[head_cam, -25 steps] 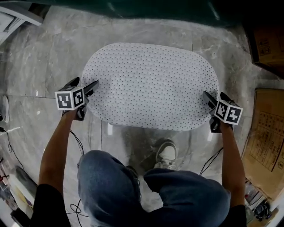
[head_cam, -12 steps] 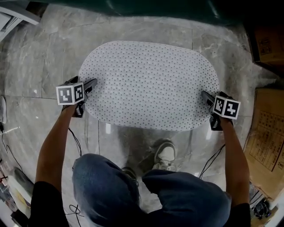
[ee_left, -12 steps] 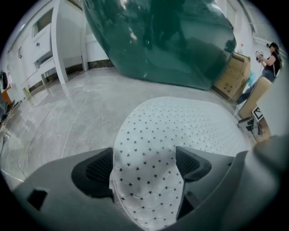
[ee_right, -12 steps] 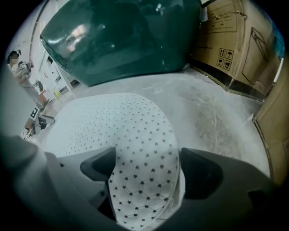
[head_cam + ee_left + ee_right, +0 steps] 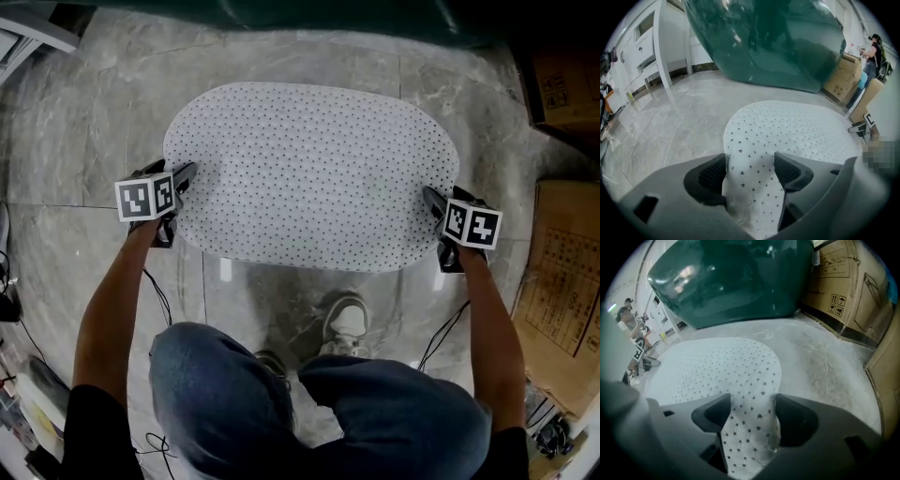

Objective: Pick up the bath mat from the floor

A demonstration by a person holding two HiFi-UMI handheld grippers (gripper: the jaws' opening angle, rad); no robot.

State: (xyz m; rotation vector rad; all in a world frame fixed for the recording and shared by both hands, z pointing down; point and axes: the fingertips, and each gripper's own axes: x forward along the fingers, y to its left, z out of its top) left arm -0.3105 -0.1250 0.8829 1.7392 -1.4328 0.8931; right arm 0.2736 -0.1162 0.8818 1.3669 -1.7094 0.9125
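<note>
A white oval bath mat (image 5: 309, 173) with small dark dots lies on the grey marble floor. My left gripper (image 5: 181, 178) is at its left end and my right gripper (image 5: 434, 202) at its right end. In the left gripper view the mat's edge (image 5: 752, 154) is bunched up between the jaws of the left gripper (image 5: 750, 164), which are closing and press on it from both sides. In the right gripper view a fold of the mat (image 5: 750, 399) is squeezed the same way between the closing jaws of the right gripper (image 5: 752, 406).
A dark green tub (image 5: 328, 14) stands just beyond the mat. Cardboard boxes (image 5: 562, 272) line the right side. The person's knees and a shoe (image 5: 349, 323) are close behind the mat's near edge. Cables (image 5: 159, 291) trail from both grippers. A white cabinet (image 5: 651, 51) stands at far left.
Both grippers have pushed a little further onto the mat's ends and their jaws have narrowed onto it. The mat has shifted slightly away from the person.
</note>
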